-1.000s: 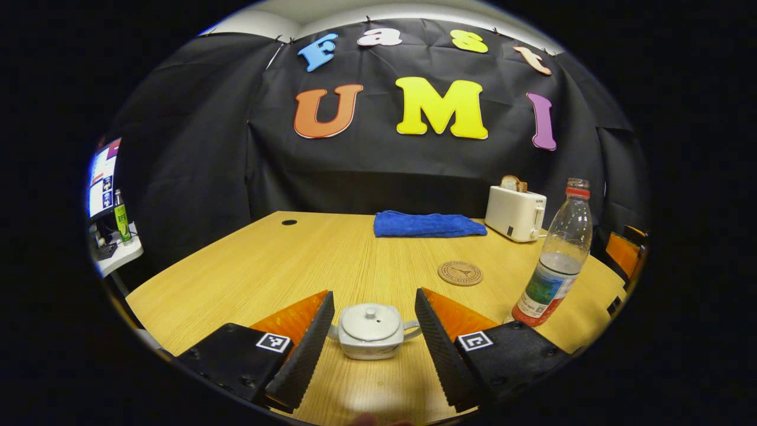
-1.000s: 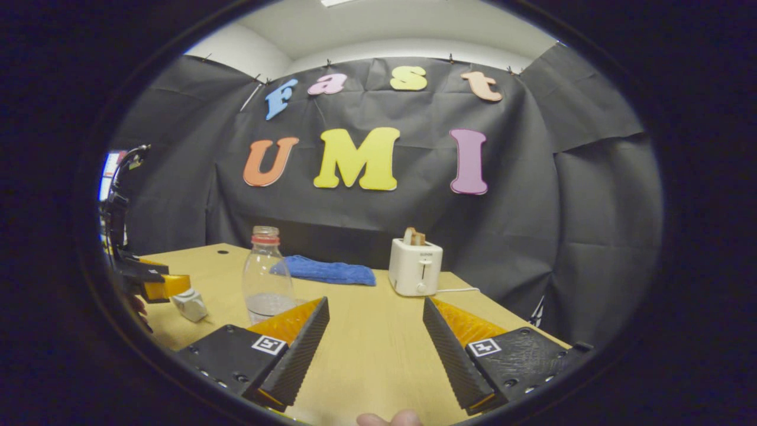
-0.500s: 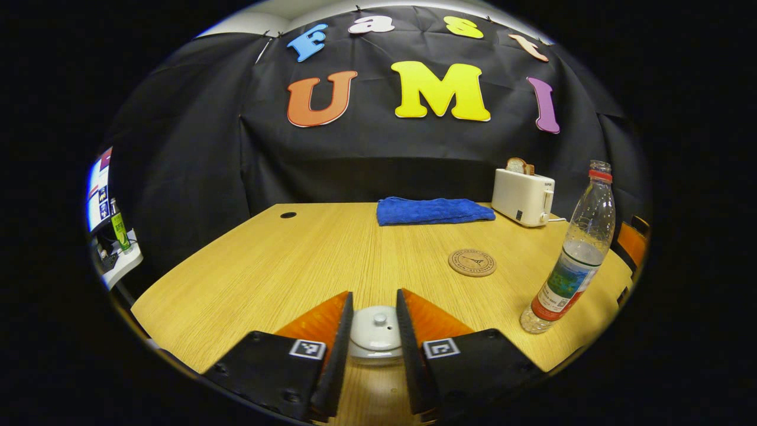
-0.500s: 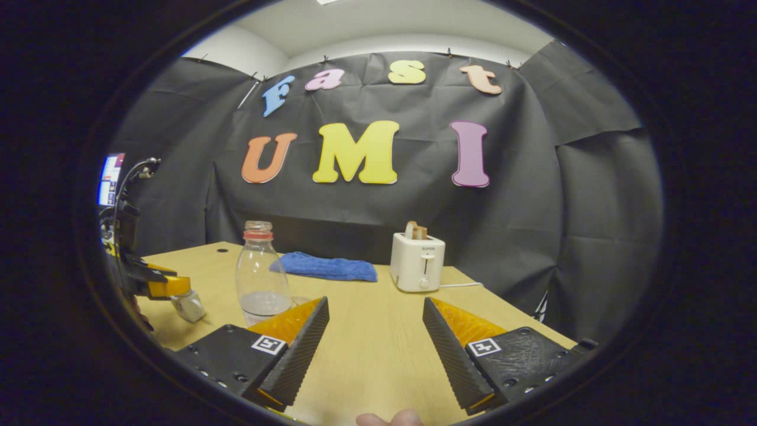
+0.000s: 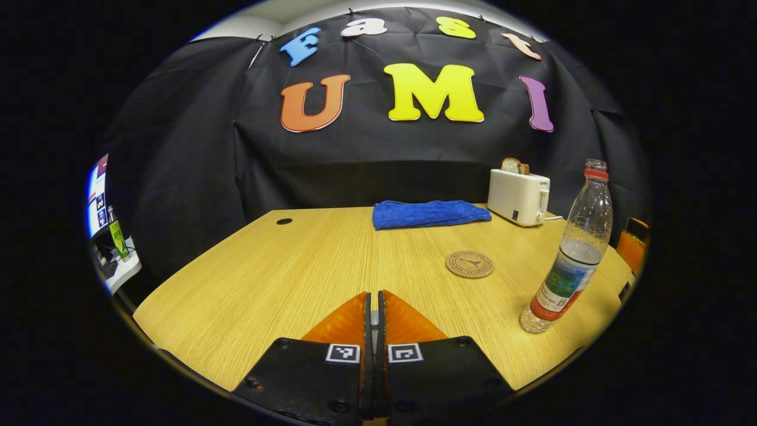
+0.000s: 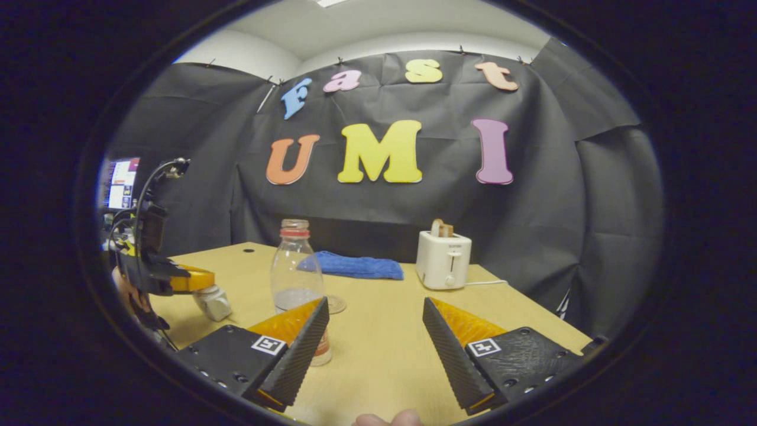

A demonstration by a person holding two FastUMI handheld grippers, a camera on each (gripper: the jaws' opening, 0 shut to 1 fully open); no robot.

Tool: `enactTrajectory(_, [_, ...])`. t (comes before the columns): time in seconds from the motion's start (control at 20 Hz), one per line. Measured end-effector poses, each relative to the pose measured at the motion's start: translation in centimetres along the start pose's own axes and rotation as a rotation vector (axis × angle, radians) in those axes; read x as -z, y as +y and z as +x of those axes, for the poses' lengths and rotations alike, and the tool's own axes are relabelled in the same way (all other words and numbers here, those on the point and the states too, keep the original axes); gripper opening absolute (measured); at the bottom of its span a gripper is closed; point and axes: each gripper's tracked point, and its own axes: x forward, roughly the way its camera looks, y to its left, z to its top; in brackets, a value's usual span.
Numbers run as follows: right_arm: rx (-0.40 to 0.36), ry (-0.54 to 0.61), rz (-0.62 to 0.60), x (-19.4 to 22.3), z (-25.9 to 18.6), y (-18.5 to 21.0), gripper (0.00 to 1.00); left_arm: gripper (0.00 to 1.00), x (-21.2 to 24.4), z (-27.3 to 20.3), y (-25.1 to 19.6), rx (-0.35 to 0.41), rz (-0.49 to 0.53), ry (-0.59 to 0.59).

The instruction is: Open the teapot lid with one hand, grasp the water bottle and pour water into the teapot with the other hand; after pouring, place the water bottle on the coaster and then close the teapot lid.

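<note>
The teapot lid (image 5: pixel 374 318) shows as a thin pale sliver at 6 o'clock in the left gripper view. My left tongs (image 5: pixel 374 294) are drawn almost together on it, with a narrow slit between the fingers. In the right gripper view, those left tongs (image 6: pixel 204 279) sit at 9 o'clock, right on top of the small white teapot (image 6: pixel 213 303), which stands on the surface (image 5: pixel 266 278). I cannot tell whether the lid is seated or raised.

My right tongs (image 6: pixel 375 303) are spread wide over the surface with nothing between them. The water bottle (image 6: pixel 295 266) stands upright just beyond their 9 o'clock finger, which hides its base, and it has a little water in the bottom. In the left gripper view the bottle (image 5: pixel 568 260) is at 3 o'clock. The round coaster (image 5: pixel 469 264) lies bare at about 2 o'clock, between the tongs and the bottle and apart from both.

Farther back, a folded blue towel (image 5: pixel 430 214) lies at 12 o'clock along the far edge. A white toaster (image 5: pixel 518 197) with a slice of bread (image 5: pixel 511 165) in it stands at 2 o'clock. A lit monitor (image 5: pixel 97 192) glows off the surface at 9 o'clock.
</note>
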Motion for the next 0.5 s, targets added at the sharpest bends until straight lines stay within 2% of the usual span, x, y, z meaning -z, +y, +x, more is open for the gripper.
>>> enactTrajectory(0.05, [-0.016,0.008,0.005,0.3,-0.2,0.4,0.95,0.03,-0.2,-0.2,-0.1,0.004,0.001,-0.007])
enactTrajectory(0.2, [-0.085,0.046,0.032,1.7,-0.3,2.8,0.99,0.03,-1.4,-0.9,-0.4,0.028,-0.01,-0.037])
enactTrajectory(0.25, [-0.103,0.061,0.039,2.1,-0.1,3.4,0.95,0.03,-2.1,-1.4,-0.4,0.035,-0.017,-0.056])
enactTrajectory(0.35, [-0.138,0.084,0.052,2.8,0.3,4.9,0.95,0.02,-3.0,-2.2,-0.6,0.056,-0.045,-0.083])
enactTrajectory(0.5, [-0.162,0.108,0.059,3.4,1.4,6.1,0.99,0.02,-3.9,-3.7,-0.3,0.059,-0.058,-0.103])
